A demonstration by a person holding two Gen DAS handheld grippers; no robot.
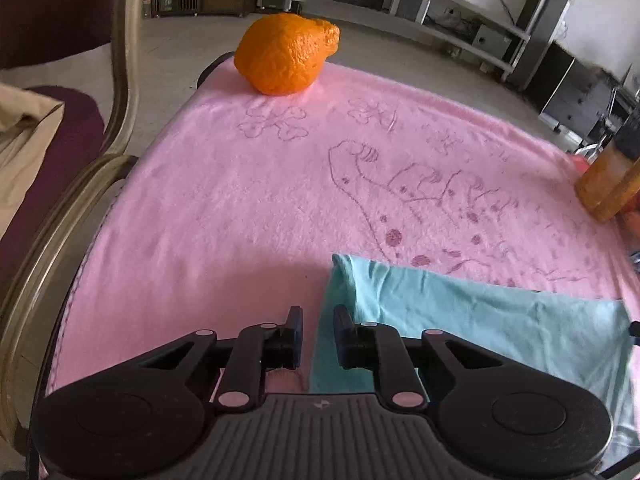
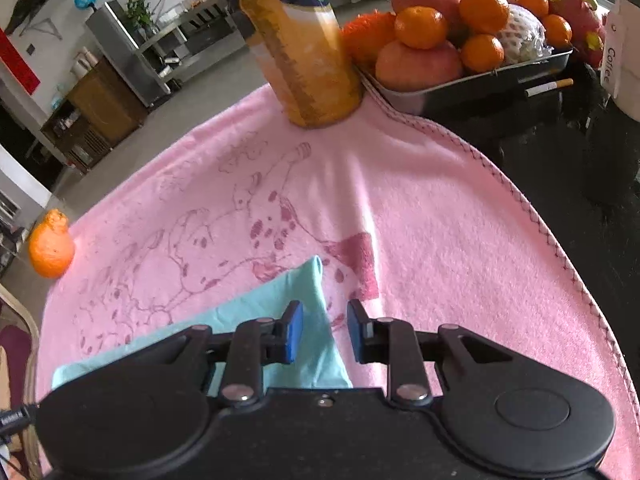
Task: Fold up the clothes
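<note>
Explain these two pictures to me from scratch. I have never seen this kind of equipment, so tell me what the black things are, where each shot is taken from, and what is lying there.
The black shapes at the bottom of each picture are hand-held grippers, one in each of a person's hands, each with two fingers and a wide-angle camera looking forward along them. One picture comes from the left gripper, the other from the right gripper. Both are open and hold nothing.

Under them lies a pink towel with a drawn pattern, spread over a dark table. On it lies a light blue garment, the thing to fold. A knobbly orange sits at the towel's far edge, and an orange bottle stands at another. Beside the bottle, a metal tray is piled with fruit.
</note>
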